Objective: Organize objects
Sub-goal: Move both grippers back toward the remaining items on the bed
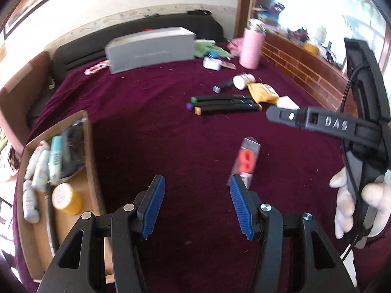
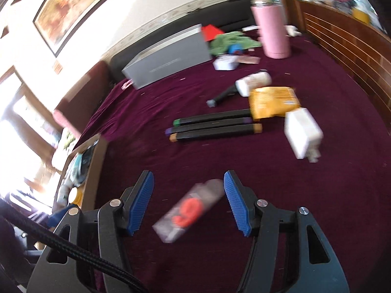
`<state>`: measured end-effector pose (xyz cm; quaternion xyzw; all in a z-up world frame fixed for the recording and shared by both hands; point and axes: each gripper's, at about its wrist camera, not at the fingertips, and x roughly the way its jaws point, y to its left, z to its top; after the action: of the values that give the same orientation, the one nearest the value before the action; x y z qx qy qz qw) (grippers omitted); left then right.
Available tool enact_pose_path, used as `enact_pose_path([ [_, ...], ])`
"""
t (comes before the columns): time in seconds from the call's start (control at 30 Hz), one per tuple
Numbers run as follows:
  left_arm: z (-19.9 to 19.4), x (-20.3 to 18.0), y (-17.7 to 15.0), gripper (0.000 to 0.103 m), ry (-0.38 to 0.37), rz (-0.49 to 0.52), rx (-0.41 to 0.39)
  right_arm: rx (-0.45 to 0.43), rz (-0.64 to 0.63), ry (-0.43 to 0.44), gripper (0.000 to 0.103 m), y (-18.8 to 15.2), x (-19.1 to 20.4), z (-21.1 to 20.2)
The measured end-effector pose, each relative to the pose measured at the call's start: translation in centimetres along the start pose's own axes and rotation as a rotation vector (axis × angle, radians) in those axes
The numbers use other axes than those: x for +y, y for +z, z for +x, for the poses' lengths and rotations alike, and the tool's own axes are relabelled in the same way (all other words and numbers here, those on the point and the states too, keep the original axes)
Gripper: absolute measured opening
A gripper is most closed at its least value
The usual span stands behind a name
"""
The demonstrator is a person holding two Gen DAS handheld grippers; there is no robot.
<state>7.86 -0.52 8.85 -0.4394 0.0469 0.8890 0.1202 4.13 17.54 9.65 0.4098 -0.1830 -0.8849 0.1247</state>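
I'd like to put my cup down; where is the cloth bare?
Bare cloth lies between the cardboard box and the three markers, and in front of the grey box. It is crowded around the yellow packet, white jar and pink bottle.

Pale wall (image 2: pixel 127 22) with framed picture (image 2: pixel 73 7) and patterned border; brick-patterned ledge (image 1: pixel 300 66) under bright window (image 1: pixel 317 5); maroon bedspread (image 1: pixel 151 112) below, sunlit.

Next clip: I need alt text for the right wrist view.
The right hand-held gripper hangs open over a blurred clear packet with an orange item on a maroon cloth. Beyond lie three black markers, a yellow pouch, a white charger and a pink bottle.
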Motion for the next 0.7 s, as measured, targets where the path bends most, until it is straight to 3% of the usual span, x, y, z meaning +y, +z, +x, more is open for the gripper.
enact_pose_path([
  [0.33, 3.4, -4.6, 0.6, 0.049, -0.014, 0.087, 0.074, -0.033, 0.136, 0.015, 0.064, 0.0, -6.5, -1.0],
  [0.7, 8.9, -6.9, 1.5, 0.048, -0.025, 0.175, 0.114, -0.058, 0.185, 0.007, 0.064, 0.9, -9.3, -2.1],
])
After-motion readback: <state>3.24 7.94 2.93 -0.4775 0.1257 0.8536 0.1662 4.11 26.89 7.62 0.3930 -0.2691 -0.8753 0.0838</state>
